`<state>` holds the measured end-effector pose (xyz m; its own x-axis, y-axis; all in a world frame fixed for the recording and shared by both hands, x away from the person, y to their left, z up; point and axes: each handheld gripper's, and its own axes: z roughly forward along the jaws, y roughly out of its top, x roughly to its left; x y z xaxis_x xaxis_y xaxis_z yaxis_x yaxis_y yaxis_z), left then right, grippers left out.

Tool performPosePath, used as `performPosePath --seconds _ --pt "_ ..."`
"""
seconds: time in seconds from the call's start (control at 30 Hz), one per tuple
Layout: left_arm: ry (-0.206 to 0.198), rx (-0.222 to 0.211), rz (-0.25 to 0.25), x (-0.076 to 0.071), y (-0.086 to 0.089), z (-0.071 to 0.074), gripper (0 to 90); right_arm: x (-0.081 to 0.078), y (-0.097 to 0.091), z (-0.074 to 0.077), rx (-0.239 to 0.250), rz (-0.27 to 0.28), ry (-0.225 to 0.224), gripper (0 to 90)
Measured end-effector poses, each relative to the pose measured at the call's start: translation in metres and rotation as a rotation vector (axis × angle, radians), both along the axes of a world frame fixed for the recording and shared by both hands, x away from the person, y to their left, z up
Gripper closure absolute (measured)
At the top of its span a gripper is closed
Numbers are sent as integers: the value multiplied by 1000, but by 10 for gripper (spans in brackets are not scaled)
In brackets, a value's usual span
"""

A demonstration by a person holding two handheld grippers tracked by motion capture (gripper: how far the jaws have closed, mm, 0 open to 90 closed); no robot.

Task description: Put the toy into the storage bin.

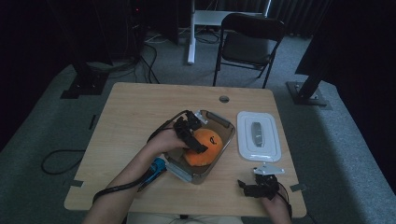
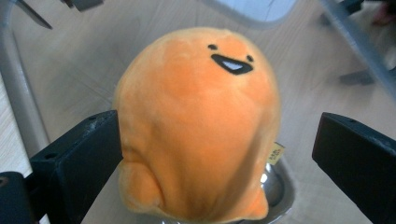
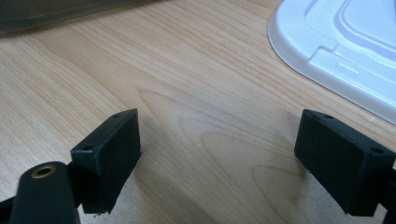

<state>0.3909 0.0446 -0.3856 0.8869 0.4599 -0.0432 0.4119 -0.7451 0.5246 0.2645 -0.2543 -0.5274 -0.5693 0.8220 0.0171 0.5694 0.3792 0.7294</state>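
Note:
An orange plush toy with a small black smiling face sits inside a clear plastic container at the middle of the wooden table. My left gripper reaches into the container from the left. In the left gripper view the plush toy stands between the wide-apart jaws of my left gripper. The left jaw is right at its side and the right jaw is clear of it, so the grip is open. My right gripper rests near the table's front right edge. It shows open over bare wood in the right gripper view.
The container's white lid lies flat to the right of the container, and its corner shows ahead of the right jaws. A blue object lies by the left forearm. A black chair stands beyond the table, with dark stands at both sides.

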Motion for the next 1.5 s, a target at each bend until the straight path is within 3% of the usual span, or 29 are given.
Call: performPosePath --seconds 0.2,0.83,1.5 --pt "-28 -43 7 -6 16 11 14 0 0 0 -4 0 -1 138" --pt "-61 -173 36 -27 61 21 15 0 0 0 -5 -7 -1 138" --pt "-103 -150 104 -52 112 7 21 0 1 0 -13 -9 -3 136"
